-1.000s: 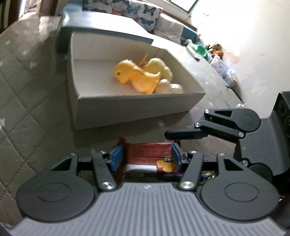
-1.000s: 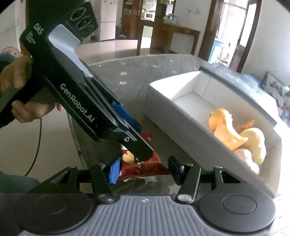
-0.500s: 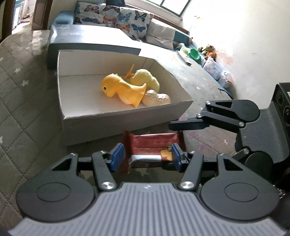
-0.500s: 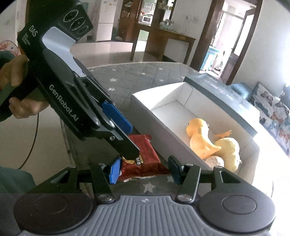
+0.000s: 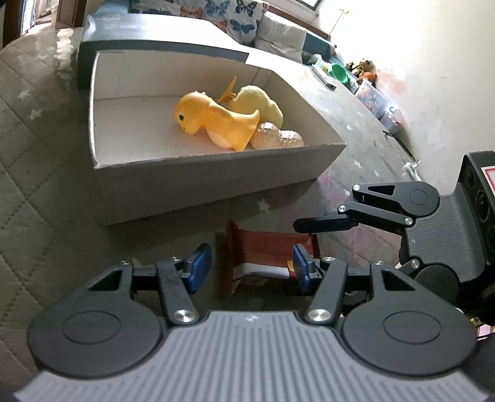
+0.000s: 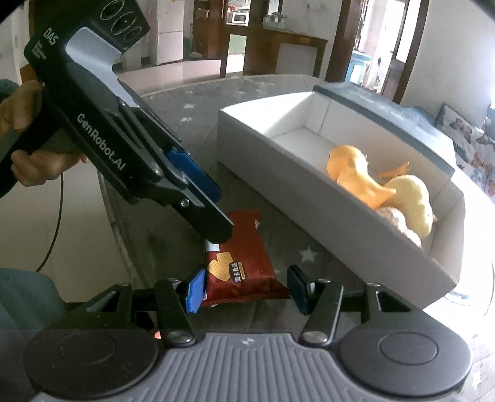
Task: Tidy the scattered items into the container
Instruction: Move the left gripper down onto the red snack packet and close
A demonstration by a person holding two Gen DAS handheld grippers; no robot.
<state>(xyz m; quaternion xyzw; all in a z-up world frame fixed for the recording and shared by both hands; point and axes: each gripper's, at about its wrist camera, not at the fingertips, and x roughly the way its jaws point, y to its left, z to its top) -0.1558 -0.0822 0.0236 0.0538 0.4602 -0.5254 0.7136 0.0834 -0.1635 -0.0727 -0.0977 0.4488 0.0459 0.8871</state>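
A red snack packet [image 5: 266,252] lies on the quilted star cloth [image 5: 46,185] in front of a white cardboard box [image 5: 216,173]. My left gripper [image 5: 250,266] is open, its blue pads on either side of the packet's end. My right gripper [image 6: 246,289] is open too and straddles the opposite end of the packet [image 6: 241,263]. The box [image 6: 309,201] holds an orange duck toy [image 5: 213,120], a yellow plush [image 5: 256,102] and a pale textured ball [image 5: 278,139].
A dark grey lid [image 5: 154,37] lies behind the box. A person's hand [image 6: 27,154] holds the left gripper's handle. The table edge [image 6: 108,201] runs just left of the packet, with floor beyond. Butterfly cushions [image 5: 235,15] and toy clutter [image 5: 371,89] sit further back.
Both cameras have risen and tilted, so the box interior shows more from above. The packet stays between both pairs of open fingers; neither gripper's opening has changed.
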